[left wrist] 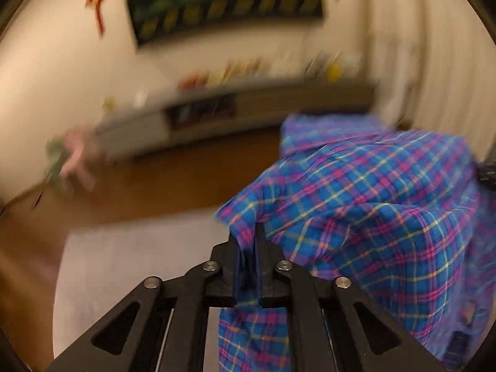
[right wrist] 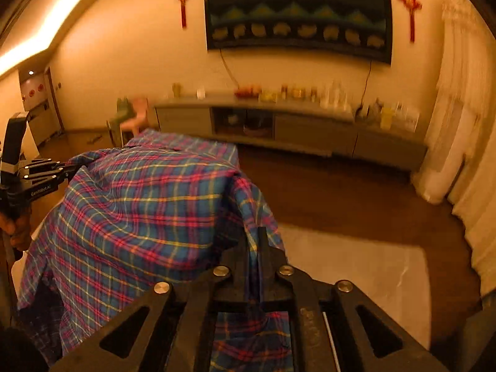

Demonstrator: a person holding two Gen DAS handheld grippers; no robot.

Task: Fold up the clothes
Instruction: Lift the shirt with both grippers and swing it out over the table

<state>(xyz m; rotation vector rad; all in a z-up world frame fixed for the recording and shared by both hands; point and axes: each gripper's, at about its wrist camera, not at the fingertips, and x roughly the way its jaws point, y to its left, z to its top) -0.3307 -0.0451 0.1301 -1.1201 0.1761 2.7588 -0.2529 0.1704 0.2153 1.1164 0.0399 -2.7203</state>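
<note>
A blue plaid shirt [left wrist: 372, 204] with pink and yellow lines hangs in the air between both grippers. My left gripper [left wrist: 248, 238] is shut on one edge of it, with cloth pinched between the jaws and hanging down below them. In the right wrist view the same shirt [right wrist: 139, 204] billows to the left, and my right gripper [right wrist: 255, 241] is shut on its other edge. The left gripper [right wrist: 69, 169] shows there at the far left, held by a hand [right wrist: 15, 226], clamped on the shirt's far corner.
A pale rug [right wrist: 356, 272] lies on the wooden floor [right wrist: 341, 192] below. A long low cabinet [right wrist: 294, 127] with bottles on top stands along the far wall under a dark wall screen [right wrist: 297, 15]. Curtains [right wrist: 458, 124] hang at the right. A pink chair [right wrist: 136, 114] sits at the left.
</note>
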